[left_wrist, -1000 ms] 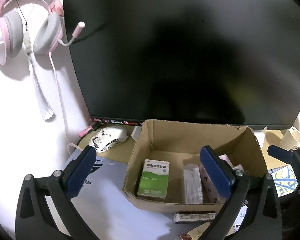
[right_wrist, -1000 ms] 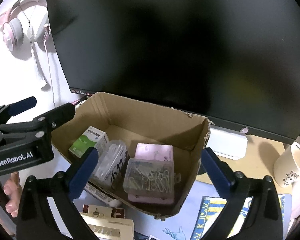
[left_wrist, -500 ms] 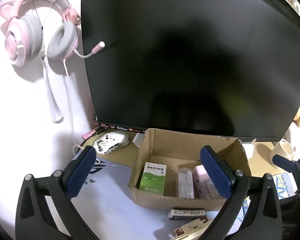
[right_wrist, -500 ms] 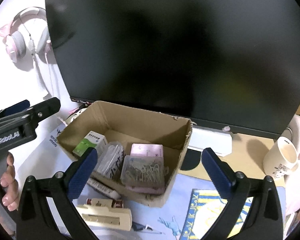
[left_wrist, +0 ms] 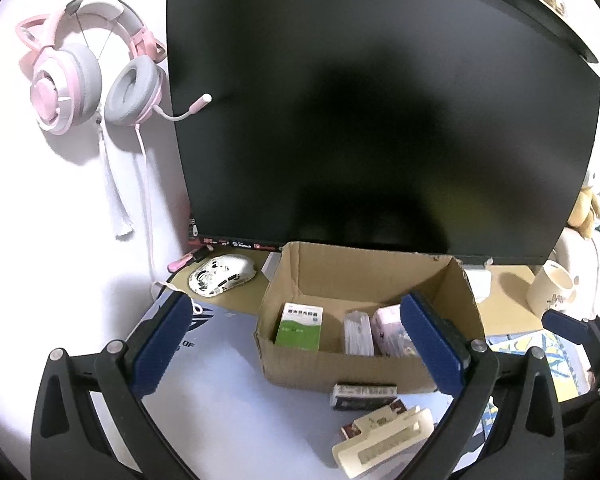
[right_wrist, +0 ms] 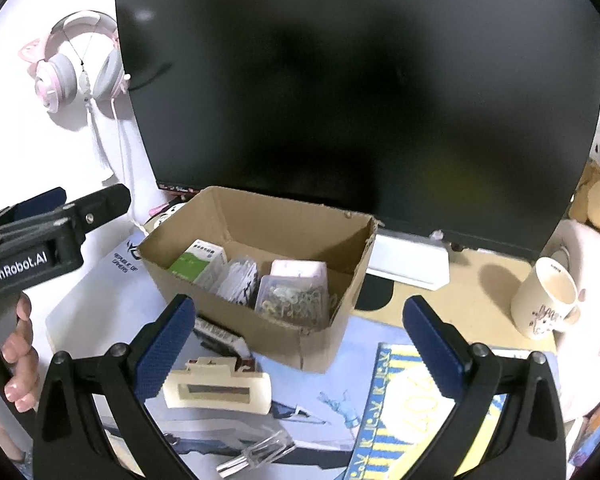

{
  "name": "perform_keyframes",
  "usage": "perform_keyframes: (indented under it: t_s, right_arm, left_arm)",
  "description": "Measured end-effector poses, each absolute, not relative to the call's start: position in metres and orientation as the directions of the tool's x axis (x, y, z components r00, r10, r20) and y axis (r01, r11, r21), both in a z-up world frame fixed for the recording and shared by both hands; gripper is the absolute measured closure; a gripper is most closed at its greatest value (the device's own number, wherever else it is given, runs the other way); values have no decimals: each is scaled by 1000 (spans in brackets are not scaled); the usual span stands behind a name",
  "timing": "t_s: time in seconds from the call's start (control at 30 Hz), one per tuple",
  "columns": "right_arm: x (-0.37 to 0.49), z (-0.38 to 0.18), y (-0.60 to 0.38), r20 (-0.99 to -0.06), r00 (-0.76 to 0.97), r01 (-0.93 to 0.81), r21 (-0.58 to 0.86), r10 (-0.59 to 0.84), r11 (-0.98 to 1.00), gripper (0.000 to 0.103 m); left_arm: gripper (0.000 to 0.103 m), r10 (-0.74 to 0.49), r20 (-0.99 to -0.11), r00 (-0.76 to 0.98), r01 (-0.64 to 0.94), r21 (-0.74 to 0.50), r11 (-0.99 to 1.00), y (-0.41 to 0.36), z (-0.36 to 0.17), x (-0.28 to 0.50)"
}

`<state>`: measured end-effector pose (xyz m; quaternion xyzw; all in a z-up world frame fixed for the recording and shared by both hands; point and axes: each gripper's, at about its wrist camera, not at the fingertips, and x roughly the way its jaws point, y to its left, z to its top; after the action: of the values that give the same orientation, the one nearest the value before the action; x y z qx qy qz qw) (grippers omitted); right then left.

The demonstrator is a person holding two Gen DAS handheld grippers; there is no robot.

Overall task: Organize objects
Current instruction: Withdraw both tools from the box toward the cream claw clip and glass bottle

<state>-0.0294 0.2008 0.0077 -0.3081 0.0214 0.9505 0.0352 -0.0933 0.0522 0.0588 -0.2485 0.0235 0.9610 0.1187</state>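
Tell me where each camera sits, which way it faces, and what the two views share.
Left wrist: rides the left tongs, facing the cardboard box and dark monitor from the left; its own open blue fingers frame the view, and the right tongs' tip shows at the far right.
Right wrist: rides the right tongs, looking at the same box from the right; its open fingers show, plus the left tongs and a hand gripping them.
Shared: box, monitor, pink headset, cream mug, beige clip.
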Motion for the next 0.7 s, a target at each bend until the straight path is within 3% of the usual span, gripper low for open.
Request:
perform_keyframes:
  t_s: [0.7]
  right_arm:
    - [2,-23,198,-631,-773,-89,7,64,-996,0]
  left_arm:
    - [0,226,-490,-842,-253,-12,-967,54,23,-57]
